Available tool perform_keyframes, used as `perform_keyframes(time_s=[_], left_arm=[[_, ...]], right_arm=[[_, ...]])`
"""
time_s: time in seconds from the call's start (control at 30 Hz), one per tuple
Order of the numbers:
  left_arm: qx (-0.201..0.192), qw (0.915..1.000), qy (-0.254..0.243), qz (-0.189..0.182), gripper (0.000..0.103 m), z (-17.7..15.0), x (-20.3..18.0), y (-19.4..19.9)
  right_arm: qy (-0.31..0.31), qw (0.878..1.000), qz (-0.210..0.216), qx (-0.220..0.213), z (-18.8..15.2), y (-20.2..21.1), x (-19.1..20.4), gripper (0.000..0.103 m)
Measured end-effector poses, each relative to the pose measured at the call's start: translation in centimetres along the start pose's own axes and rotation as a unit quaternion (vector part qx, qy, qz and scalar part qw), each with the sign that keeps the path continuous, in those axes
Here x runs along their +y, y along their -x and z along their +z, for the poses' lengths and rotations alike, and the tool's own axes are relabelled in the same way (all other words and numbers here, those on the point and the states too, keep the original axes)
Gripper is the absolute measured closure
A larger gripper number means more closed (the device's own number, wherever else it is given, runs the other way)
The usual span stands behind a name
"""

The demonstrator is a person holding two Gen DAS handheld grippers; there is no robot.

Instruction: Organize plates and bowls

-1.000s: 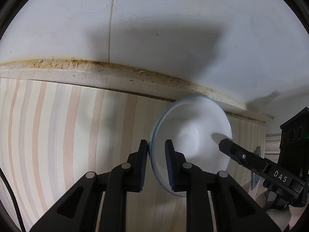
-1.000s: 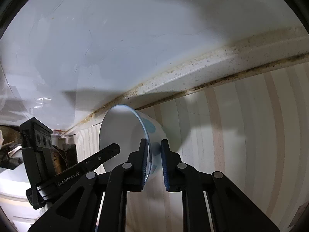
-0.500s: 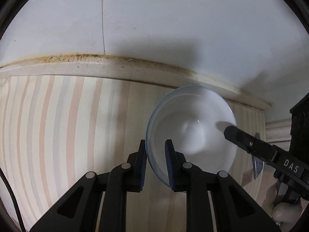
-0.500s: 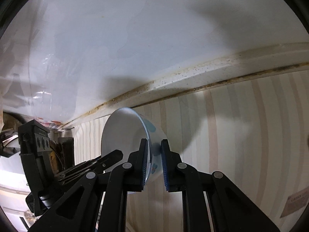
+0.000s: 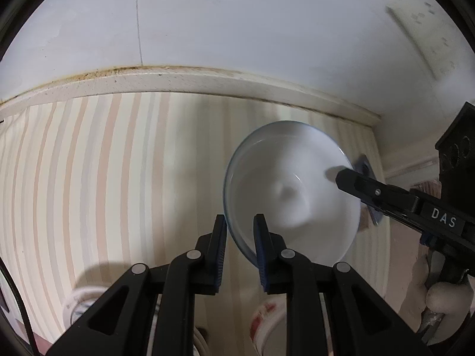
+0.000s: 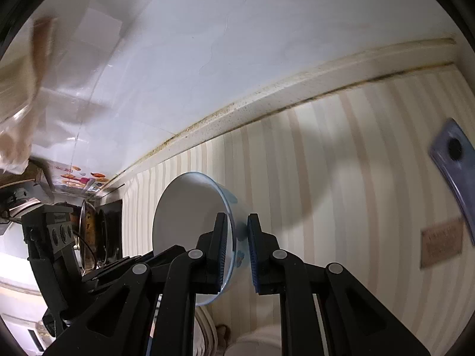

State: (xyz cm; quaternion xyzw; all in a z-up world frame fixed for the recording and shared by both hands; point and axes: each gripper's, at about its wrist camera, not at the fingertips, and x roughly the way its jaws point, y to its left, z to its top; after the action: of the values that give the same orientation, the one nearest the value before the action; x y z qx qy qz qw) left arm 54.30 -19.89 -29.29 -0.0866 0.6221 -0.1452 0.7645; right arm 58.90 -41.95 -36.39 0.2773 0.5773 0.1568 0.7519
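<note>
One white ceramic bowl with a pale blue rim [image 5: 292,190] is held in the air by two black tongs at once. In the left wrist view, the left tongs [image 5: 240,249] are clenched on the near-left part of the rim, one blue-padded finger outside the wall and one inside. In the right wrist view, the right tongs [image 6: 239,249] are clenched on the opposite part of the rim of the same bowl [image 6: 190,222], again with one finger on each side of the wall; blue patterned marks are seen on the bowl's outer wall. The right tongs are also seen from the left wrist view [image 5: 353,178], reaching in from the right of the bowl, with the letters "DAS" on the body.

The bowl is tipped on its side, its opening turned toward the left tongs. It touches nothing but the four fingers.

Behind the bowl one cream-and-tan striped wall [image 5: 104,178] is seen, topped by one stained cream moulding strip [image 5: 207,81] under a white ceiling [image 5: 237,23]. Open room lies to the left of the bowl and above it. To the right of the bowl, one blue-grey plate with a dark hole [image 6: 454,166] is fixed to the wall. Below the bowl, blurred white objects are glimpsed, too unclear to name.
</note>
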Motion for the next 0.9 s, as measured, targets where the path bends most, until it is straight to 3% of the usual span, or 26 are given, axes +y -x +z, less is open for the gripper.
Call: perform_keyframes(time_s=[0.47,0.9], left_arm=[[0.001,0.9983,-0.05,-0.028,0.087,-6.1,-3.7,4.9],[0.036,0.9954,-0.085,-0.024,0.087,-11.9,-4.8,4.3]], right_arm=[[-0.017,1.0,0.0,-0.021,-9.5,8.3,-0.8,0.088],[-0.036,0.999,-0.013,-0.006,-16.3,9.5,-2.8,0.088]])
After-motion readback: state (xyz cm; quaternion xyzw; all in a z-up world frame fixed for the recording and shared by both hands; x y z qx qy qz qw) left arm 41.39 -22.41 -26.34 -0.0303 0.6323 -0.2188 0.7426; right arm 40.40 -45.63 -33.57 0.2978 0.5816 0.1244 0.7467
